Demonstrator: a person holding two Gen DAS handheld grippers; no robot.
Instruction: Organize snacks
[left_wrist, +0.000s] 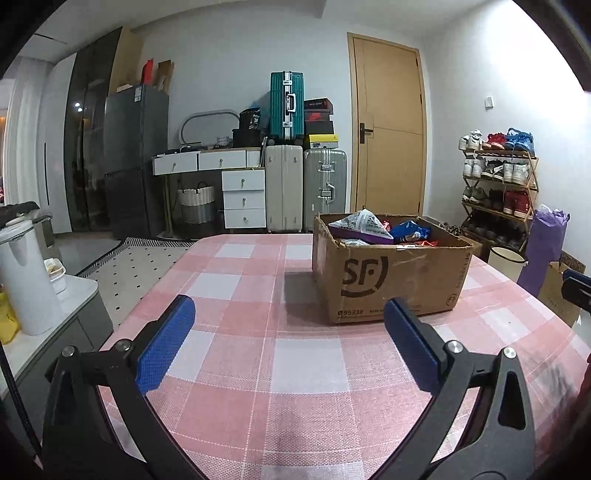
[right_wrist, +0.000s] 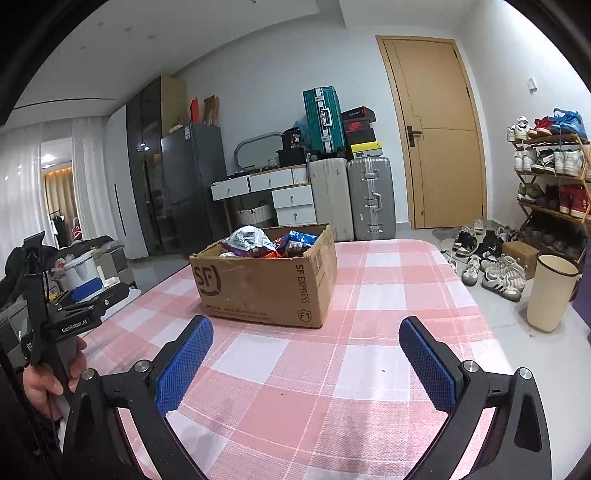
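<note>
Snacks (left_wrist: 373, 230), a heap of crinkled foil and plastic packets in silver, purple, blue and orange, lie piled inside the open brown cardboard box (left_wrist: 391, 280) with the printed courier logo, and some crest above its rim. That fits either a box packed full or one waiting to be sorted out, and you cannot tell which from here.

The pink-and-white checked surface (left_wrist: 258, 350) around the box shows no loose packets. The box sits toward the far end of it, flaps folded out, probably so the top stays open for reaching in from above.

There is wide bare cloth on the near side of the box, between it and both tools, so you have room to approach straight. The edge beyond the box is close behind it; the edge to the box's right drops to the floor by a cream cylindrical bin (right_wrist: 550, 291).

Your left gripper (left_wrist: 288, 314) hovers over the near cloth, blue-padded fingers (left_wrist: 166, 350) spread wide, gripping nothing. Your right gripper (right_wrist: 306, 336) does likewise, fingers (right_wrist: 184, 365) wide apart and empty.
</note>
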